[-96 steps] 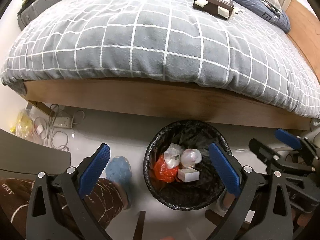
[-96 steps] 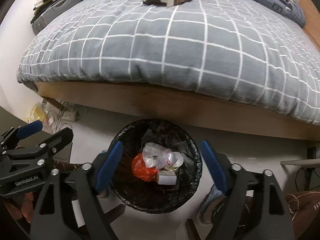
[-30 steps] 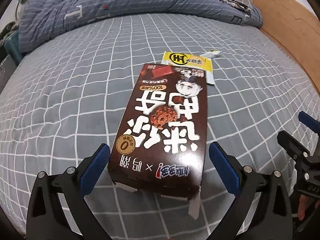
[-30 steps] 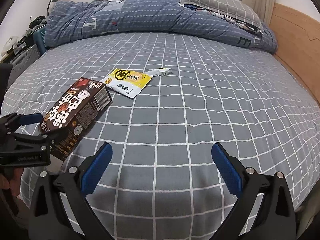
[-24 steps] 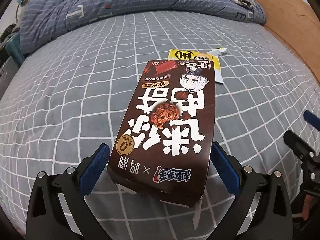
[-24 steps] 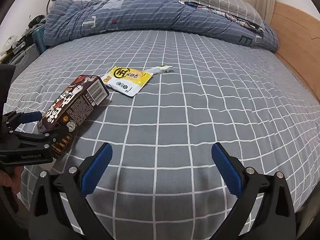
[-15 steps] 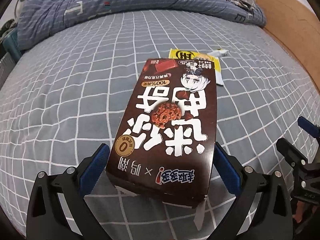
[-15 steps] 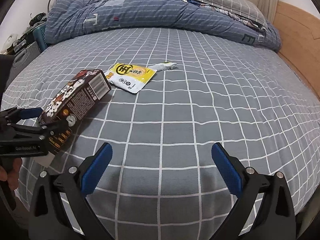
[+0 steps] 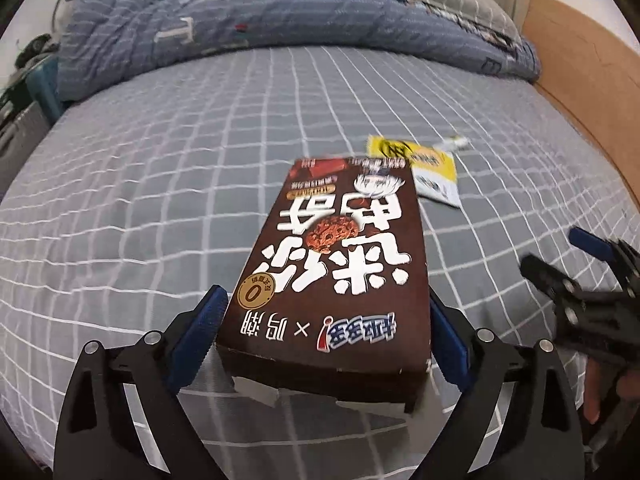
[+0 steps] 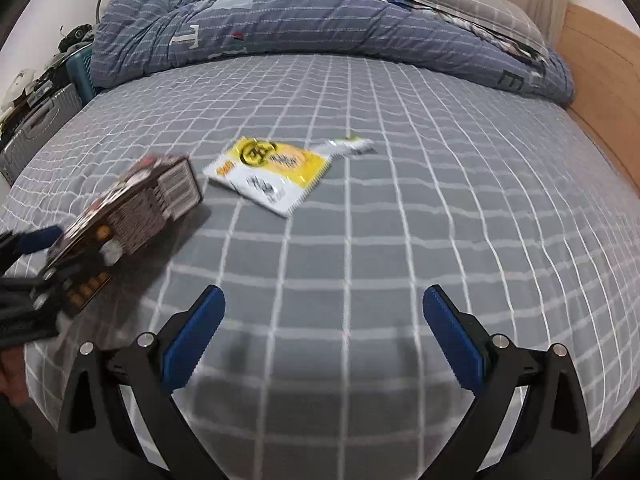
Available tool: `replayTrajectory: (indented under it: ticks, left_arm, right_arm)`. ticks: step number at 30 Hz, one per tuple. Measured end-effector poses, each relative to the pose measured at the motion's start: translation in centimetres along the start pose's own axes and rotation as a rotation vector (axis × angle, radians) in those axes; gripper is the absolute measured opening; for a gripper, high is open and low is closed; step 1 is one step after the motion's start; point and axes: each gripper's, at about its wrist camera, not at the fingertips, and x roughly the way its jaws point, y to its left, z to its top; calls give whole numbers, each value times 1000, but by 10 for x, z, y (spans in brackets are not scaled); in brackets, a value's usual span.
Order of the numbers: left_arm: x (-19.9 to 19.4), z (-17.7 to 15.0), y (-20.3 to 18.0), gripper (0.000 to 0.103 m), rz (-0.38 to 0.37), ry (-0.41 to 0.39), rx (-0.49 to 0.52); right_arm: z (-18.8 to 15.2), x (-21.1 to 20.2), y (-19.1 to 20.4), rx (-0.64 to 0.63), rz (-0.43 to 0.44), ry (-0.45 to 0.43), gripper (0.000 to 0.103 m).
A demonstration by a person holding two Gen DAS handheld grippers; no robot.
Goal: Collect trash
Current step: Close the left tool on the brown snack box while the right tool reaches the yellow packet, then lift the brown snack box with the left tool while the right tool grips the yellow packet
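The left gripper (image 9: 326, 334) has a brown box (image 9: 336, 268) between its two blue pads (image 9: 200, 332). The pads press on the two long sides of the box at its near end. The near flap of the box is torn and white. The box is lifted off the bed (image 9: 160, 184), with a shadow under it. In the right view the box (image 10: 132, 208) looks tilted, far end up, and it is blurry.

The right gripper (image 10: 324, 338) is wide open. Nothing is between its pads. It hangs over the gray checked bed (image 10: 400, 220), near the edge. In the left view it (image 9: 560, 256) shows at the right side, next to the box but apart from it.

Past the box lies a yellow and white wrapper (image 10: 272, 174), flat on the bed. From the left view the box hides part of the wrapper (image 9: 424, 172). A small silver strip (image 10: 348, 146) lies just beside the wrapper's far corner.

At the far end of the bed is a bunched blue blanket (image 10: 300, 24), with a checked pillow (image 10: 460, 4) behind it. A wood board (image 10: 600, 64) runs along the right side.
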Motion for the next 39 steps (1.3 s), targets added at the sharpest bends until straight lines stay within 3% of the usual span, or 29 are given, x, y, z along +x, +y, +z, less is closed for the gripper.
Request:
replayTrajectory:
  ticks: [7,14,28,33,37,39]
  left_arm:
    - [-14,3,46,90,23,-35,-82]
    - [-23,-1,89,90,57,-51,-143]
    - [-25,-2,98,90,81,-62,-149]
    - [-25,-3,98,90,79,-63,-154]
    - [-25,-4,97,90,77,-62,-151]
    - [-25,-3,97,90,75,-63,-151]
  right_arm:
    - [58,50,35,-6,18,60,95]
    - [93,105,48,95,48,177,95]
    - [107,151,51,197,43,274,95]
    - [107,158,42,231,78,291,85]
    - [106,162,42,200,48,302,75]
    - [104,160,40,204,44,297,61]
